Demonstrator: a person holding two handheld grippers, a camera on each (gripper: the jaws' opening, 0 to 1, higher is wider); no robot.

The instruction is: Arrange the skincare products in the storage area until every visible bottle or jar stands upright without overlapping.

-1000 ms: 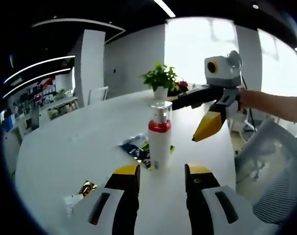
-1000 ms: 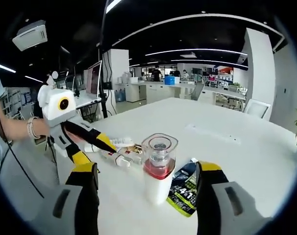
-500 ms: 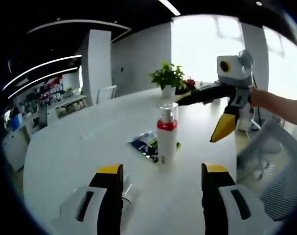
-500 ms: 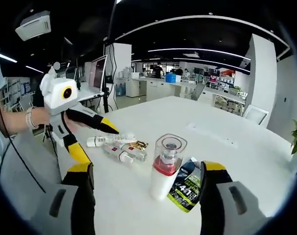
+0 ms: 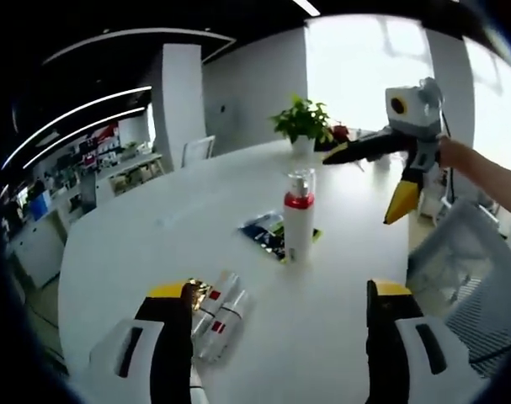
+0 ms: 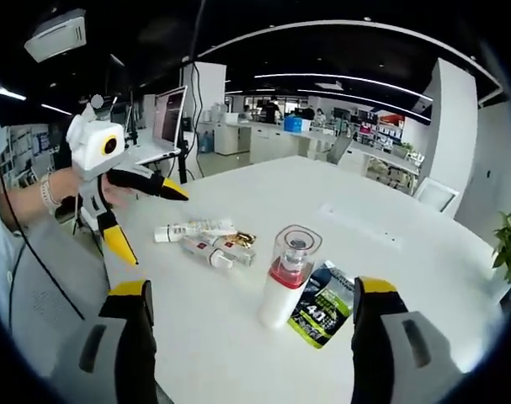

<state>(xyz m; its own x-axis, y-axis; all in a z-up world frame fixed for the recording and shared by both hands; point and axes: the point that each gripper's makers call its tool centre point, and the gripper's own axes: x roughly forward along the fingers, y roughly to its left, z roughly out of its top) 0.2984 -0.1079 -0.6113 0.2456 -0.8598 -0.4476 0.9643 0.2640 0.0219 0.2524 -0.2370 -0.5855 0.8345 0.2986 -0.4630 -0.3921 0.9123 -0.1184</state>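
A white pump bottle (image 5: 298,215) (image 6: 285,279) with a red collar and clear cap stands upright on the white table (image 5: 137,244) (image 6: 390,244). Beside it lies a dark sachet (image 5: 265,233) (image 6: 322,303). Several small white tubes (image 5: 217,316) (image 6: 206,241) lie flat, with a gold-wrapped item (image 5: 195,292) (image 6: 244,239) among them. My left gripper (image 5: 272,345) is open, its jaws wide apart, well short of the bottle; it also appears from the left (image 6: 141,215). My right gripper (image 6: 249,332) is open too, empty, and comes in at the upper right (image 5: 377,181).
A potted plant (image 5: 303,124) stands at the table's far edge. A mesh office chair (image 5: 470,278) sits by the table's right side. A person's arm (image 6: 23,210) holds the left gripper. Desks and shelves fill the office behind.
Both views have pulled back from the pump bottle, which looks smaller now. The tubes lying flat have come into the left gripper view. Both grippers stay open.
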